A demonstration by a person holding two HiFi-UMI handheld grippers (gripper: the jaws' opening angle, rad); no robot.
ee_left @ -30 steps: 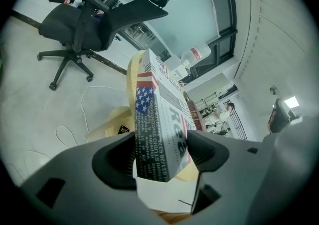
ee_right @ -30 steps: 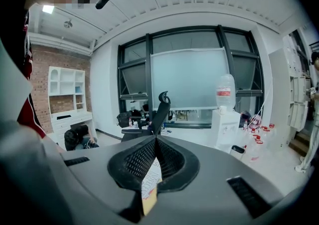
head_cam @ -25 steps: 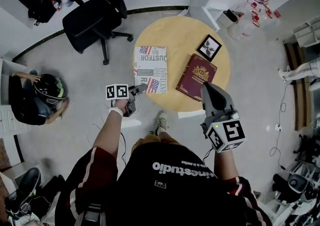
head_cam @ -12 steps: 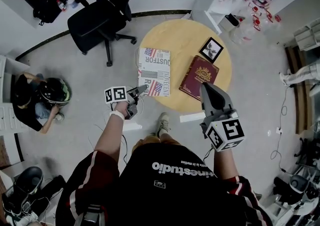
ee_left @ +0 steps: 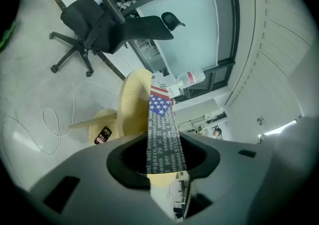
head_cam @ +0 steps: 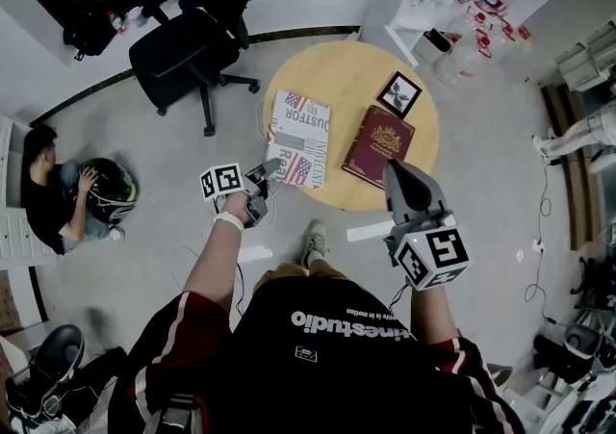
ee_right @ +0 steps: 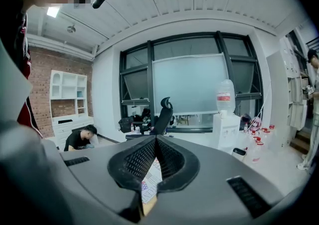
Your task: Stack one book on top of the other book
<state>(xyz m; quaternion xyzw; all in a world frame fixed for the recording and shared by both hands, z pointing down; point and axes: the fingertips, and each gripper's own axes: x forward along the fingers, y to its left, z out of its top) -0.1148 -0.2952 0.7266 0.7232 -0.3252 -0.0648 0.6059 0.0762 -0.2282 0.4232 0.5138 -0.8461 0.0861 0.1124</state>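
Wooden and round, the worktop (head_cam: 346, 71) sat in the upper middle of the head view. Two books lay on it side by side, not touching. The flag book (head_cam: 300, 134) was on the left and the red book (head_cam: 377, 141) was on the right. A small picture frame (head_cam: 400, 93) lay just above the red book.

The left gripper (head_cam: 269, 170) was at the bottom left corner of the flag book. Its jaws had just been closing, and they pinched the edge of that book between them. In the left gripper view the book ran straight up the middle of the frame, with the wood of the worktop just to its left.

The right gripper (head_cam: 395, 170) hung over the bottom right corner of the red book. Its jaws were pressed together with nothing in them.

A black chair (head_cam: 188, 47) stood on the floor at the upper left, well apart from the worktop.
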